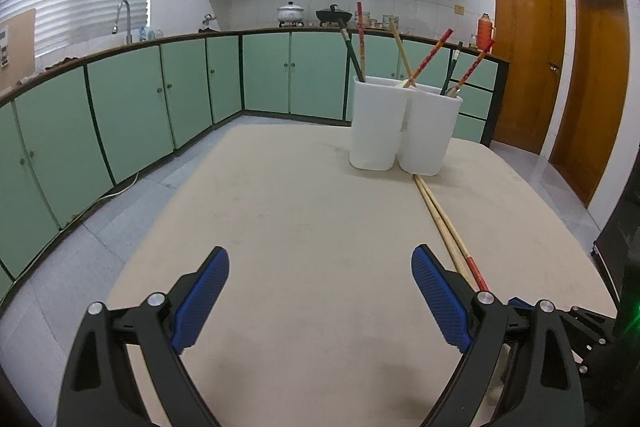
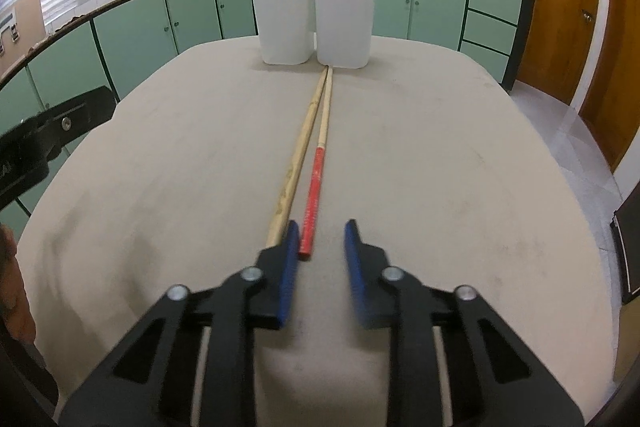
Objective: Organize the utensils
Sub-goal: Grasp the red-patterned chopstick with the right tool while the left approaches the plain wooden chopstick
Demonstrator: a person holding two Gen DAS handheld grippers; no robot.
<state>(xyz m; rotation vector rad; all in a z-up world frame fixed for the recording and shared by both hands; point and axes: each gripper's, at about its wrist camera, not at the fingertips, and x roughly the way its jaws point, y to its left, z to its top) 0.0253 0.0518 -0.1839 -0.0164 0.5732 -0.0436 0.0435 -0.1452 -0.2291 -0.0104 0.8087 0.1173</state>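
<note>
Two chopsticks lie side by side on the beige table, tips toward a white two-compartment holder (image 2: 312, 19): a plain wooden chopstick (image 2: 298, 155) and a red-handled chopstick (image 2: 314, 195). The holder (image 1: 404, 125) has several chopsticks standing in it. My right gripper (image 2: 322, 239) is open, its jaws around the red handle's near end, with the wooden one just outside the left finger. My left gripper (image 1: 320, 267) is open wide and empty, to the left of the pair (image 1: 444, 223).
The beige table (image 1: 280, 227) has rounded edges, with grey floor around it. Green cabinets (image 1: 132, 99) and a counter run along the left and back. Wooden doors (image 1: 528, 47) stand at the right. The left gripper's body (image 2: 48, 135) shows at the left edge.
</note>
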